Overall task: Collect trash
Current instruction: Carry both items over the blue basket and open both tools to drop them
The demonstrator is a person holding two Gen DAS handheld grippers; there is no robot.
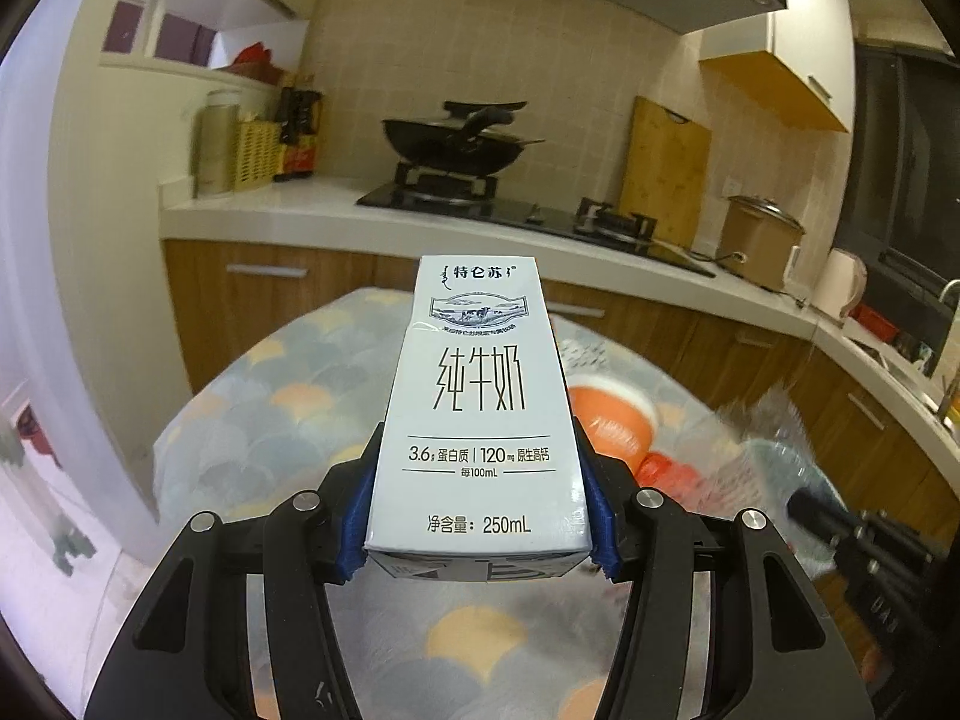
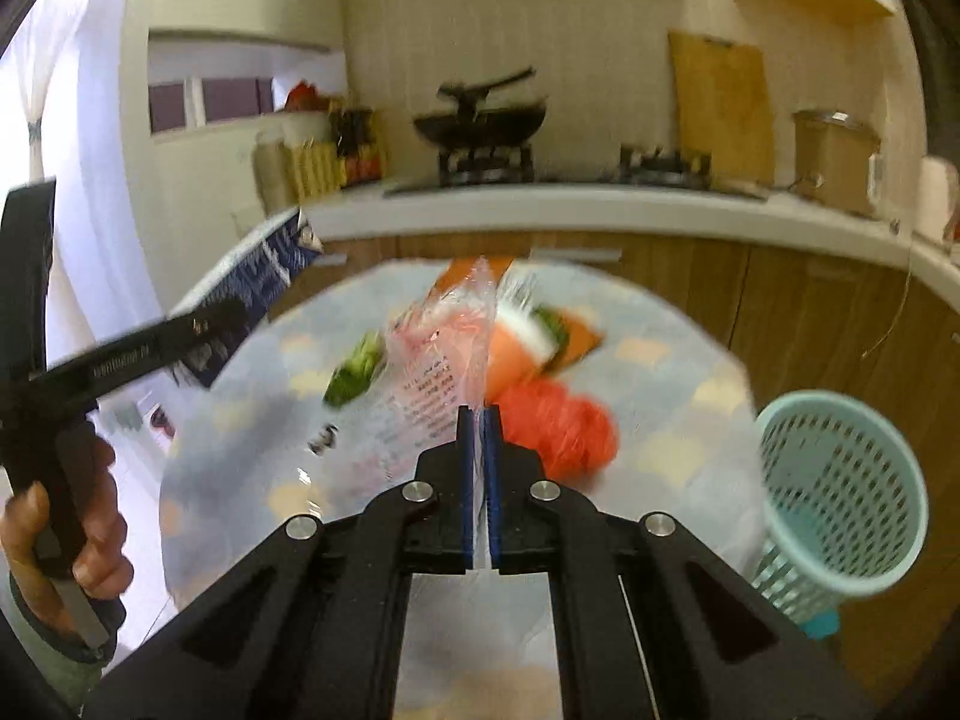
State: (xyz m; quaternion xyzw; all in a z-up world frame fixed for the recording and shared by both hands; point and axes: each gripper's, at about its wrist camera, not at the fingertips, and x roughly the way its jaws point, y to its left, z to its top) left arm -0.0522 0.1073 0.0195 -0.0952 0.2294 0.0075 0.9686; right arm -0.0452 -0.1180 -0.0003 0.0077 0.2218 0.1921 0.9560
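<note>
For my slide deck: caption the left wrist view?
Left tool grips a milk carton above the patterned table.

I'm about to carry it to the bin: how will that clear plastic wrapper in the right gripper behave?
The clear plastic wrapper is probably floppy: it hangs crumpled from the right gripper, pinched by a thin edge. It looks very light, so it may sway, and such film could slip out.

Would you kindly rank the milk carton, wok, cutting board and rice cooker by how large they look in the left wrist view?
1. milk carton, largest, though it sits nearest the camera
2. cutting board and wok, too alike to rank
3. rice cooker, smallest
</note>
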